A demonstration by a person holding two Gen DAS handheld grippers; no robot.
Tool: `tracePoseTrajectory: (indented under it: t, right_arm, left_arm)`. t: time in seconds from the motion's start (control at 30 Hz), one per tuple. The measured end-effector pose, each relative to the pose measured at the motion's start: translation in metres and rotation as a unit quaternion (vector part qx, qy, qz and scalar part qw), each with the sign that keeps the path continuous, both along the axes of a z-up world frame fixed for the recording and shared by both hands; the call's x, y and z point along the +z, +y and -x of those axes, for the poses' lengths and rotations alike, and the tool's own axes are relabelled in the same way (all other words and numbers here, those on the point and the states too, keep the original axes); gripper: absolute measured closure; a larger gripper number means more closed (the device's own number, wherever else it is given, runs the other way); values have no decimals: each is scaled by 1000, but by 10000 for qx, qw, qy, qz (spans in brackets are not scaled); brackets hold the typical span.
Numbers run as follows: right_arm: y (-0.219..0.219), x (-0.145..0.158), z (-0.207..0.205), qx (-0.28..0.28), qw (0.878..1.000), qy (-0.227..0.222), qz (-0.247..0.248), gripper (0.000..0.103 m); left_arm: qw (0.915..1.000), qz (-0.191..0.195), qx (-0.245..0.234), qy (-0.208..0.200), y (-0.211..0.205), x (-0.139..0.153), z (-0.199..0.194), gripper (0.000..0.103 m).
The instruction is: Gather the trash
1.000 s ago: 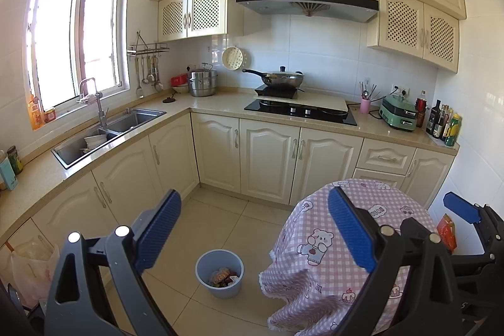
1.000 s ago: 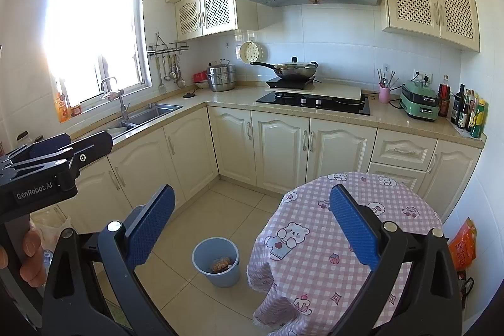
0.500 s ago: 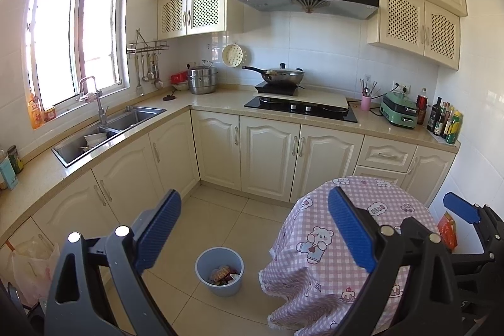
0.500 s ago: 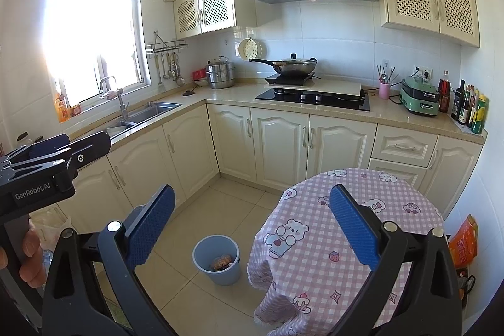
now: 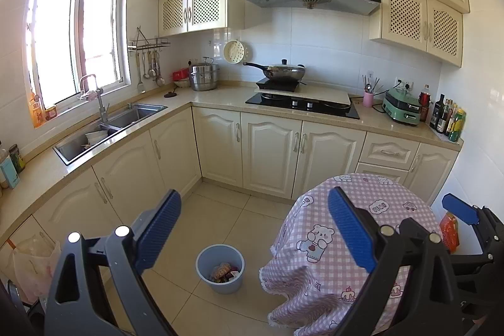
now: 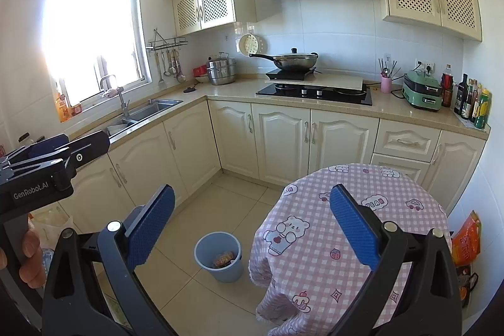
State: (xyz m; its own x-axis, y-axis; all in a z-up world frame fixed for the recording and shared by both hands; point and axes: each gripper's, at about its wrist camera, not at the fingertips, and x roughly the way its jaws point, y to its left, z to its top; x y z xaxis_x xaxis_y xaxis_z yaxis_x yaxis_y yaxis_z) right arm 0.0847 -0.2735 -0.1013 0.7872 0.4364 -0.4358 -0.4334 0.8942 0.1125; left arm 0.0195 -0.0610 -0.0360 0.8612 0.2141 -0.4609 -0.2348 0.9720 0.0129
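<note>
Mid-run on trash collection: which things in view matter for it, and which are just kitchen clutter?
Job: blue trash bin with wrappers inside, left gripper and right gripper, both open and empty.
Clutter: checked tablecloth, wok, steel pot, green cooker, sauce bottles.

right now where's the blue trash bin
In both wrist views the blue trash bin stands on the floor tiles, just left of the pink checked tablecloth.

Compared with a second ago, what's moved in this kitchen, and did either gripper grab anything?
Nothing was grabbed or released. Both views slid slightly, as if the grippers eased back from the counter. The left gripper and right gripper stay open and empty; the blue trash bin and the pink checked table haven't moved.
</note>
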Motion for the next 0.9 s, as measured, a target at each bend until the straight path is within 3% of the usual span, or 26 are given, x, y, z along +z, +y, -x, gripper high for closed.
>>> tracePoseTrajectory:
  t: [0.63, 0.9]
  right_arm:
    - [-10, -15, -31, -28, 9996, 274, -95, 8]
    - [5, -25, -52, -22, 9991, 423, 20, 8]
  left_arm:
    - [9996, -6, -23, 269, -9, -16, -35, 11]
    - [9990, 103, -20, 430, 9, -28, -65, 11]
